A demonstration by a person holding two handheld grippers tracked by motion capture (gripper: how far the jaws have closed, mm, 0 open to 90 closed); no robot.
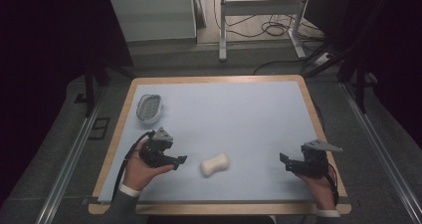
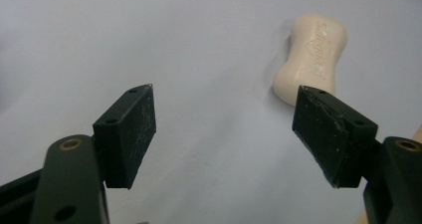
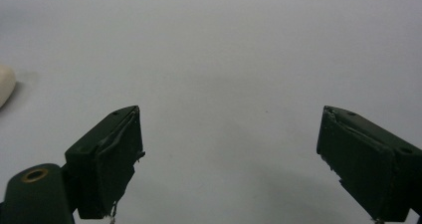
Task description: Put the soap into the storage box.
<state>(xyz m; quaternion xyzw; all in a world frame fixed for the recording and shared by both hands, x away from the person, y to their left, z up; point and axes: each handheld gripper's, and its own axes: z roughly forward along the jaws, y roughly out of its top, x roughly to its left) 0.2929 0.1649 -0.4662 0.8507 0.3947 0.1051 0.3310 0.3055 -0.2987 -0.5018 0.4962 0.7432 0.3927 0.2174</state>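
- A cream-coloured, waisted bar of soap is seen lying flat on the pale blue table top, near the front edge and a little left of the middle; it is taken as the landmark.
- In the left gripper view the soap is shown with embossed lettering on its upper face; the wording cannot be read in full.
- The black left gripper is held in the person's left hand, just beside the soap on its left, with its tips pointed toward the bar but not touching it.
- The jaws of the left gripper are recorded as spread wide apart, with nothing between them; the near end of the soap is partly covered by one jaw in that view.
- The black right gripper is held in the person's right hand, well apart from the soap on its right.
- The jaws of the right gripper are likewise spread apart over bare table surface; an edge of the soap is seen at the far left of the right gripper view.
- A white oval soap dish with a slotted grey-green insert is noted behind and to the left of the soap, well apart from it, close to the table's wooden border.
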